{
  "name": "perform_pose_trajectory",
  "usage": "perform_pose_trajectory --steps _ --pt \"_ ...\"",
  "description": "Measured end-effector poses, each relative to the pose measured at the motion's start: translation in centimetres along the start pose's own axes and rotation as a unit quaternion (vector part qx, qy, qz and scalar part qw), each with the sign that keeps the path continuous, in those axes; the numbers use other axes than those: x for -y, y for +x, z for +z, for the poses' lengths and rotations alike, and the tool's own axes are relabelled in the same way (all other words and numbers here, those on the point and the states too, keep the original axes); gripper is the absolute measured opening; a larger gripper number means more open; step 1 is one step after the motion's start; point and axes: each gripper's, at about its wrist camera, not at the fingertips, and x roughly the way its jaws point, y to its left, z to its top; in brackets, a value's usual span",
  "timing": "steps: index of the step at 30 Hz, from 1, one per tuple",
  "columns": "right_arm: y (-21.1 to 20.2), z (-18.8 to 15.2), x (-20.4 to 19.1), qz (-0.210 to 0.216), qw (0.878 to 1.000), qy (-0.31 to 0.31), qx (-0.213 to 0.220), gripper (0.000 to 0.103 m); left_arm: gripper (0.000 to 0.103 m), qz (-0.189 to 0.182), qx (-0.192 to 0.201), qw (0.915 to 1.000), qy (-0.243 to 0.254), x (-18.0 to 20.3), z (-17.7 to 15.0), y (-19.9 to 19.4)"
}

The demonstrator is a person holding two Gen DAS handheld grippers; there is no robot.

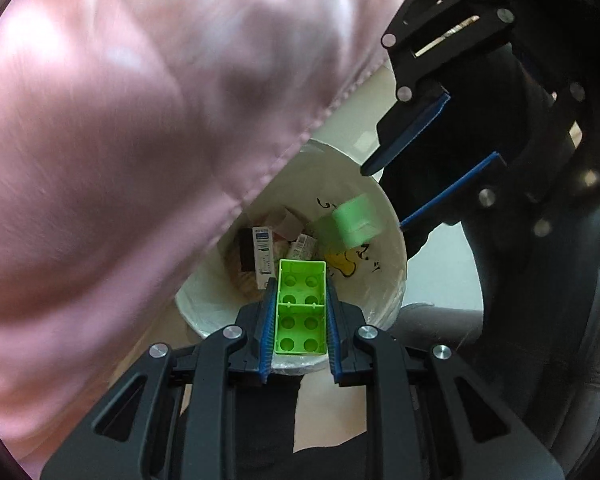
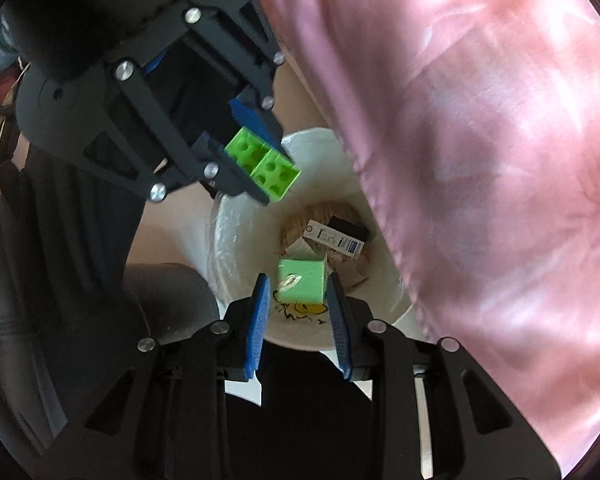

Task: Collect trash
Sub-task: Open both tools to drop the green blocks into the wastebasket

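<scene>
Left wrist view: left gripper (image 1: 301,312) pinching a bright green studded brick (image 1: 301,307) between blue pads, poised over the near rim of a white trash bin (image 1: 396,256). Inside the bin, a pale green block (image 1: 350,222), blurred, near the far wall beside a yellow print, with small cartons (image 1: 262,254) and crumpled paper at the bottom. Right gripper (image 1: 428,172) at upper right, fingers spread, nothing between them. Pink satin fabric (image 1: 120,140) draped across the left, overlapping the bin's left rim. Pale floor (image 1: 452,264) beside the bin.

Right wrist view: right gripper (image 2: 302,304) spread above the pale green block (image 2: 302,280); left gripper (image 2: 260,160) clamping the brick (image 2: 264,166) over the far rim; grey rounded shape (image 2: 168,296), unidentifiable, just left of the bin (image 2: 228,240).
</scene>
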Motion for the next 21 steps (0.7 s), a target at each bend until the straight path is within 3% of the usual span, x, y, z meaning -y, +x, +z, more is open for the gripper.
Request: perform_pose_trajectory --steps 1,2,3,4,5,6,9,21 --pt "0.2 -0.1 0.1 -0.003 1.000 0.002 -0.001 0.036 0.024 0.002 -0.002 1.0000 -0.005 -0.2 0.0 0.2" --pt "0.4 0.0 0.2 -0.004 1.000 0.004 -0.007 0.053 0.026 0.000 -0.006 1.0000 -0.006 -0.3 0.0 0.4" --pt "0.6 -0.1 0.2 -0.011 1.000 0.003 -0.011 0.056 0.031 -0.007 -0.011 0.9999 -0.007 -0.4 -0.1 0.6" --pt "0.7 -0.1 0.2 -0.013 1.000 0.003 -0.013 0.061 0.055 -0.007 -0.010 0.9999 -0.007 -0.4 -0.1 0.6" --pt "0.8 -0.2 0.2 -0.014 1.000 0.004 -0.013 0.078 0.086 -0.004 -0.004 0.9999 -0.012 -0.4 -0.1 0.5" --pt "0.7 -0.3 0.3 -0.026 1.000 0.008 -0.010 0.081 0.096 -0.005 0.004 0.9998 -0.017 -0.5 -0.1 0.3" --pt "0.1 -0.6 0.5 -0.029 0.999 0.016 0.000 0.091 0.099 -0.005 0.013 0.9999 -0.008 0.0 -0.1 0.2" --pt "-1.4 -1.7 0.8 -0.059 0.998 0.026 0.006 0.093 0.099 0.002 0.007 1.0000 -0.001 0.5 0.2 0.1"
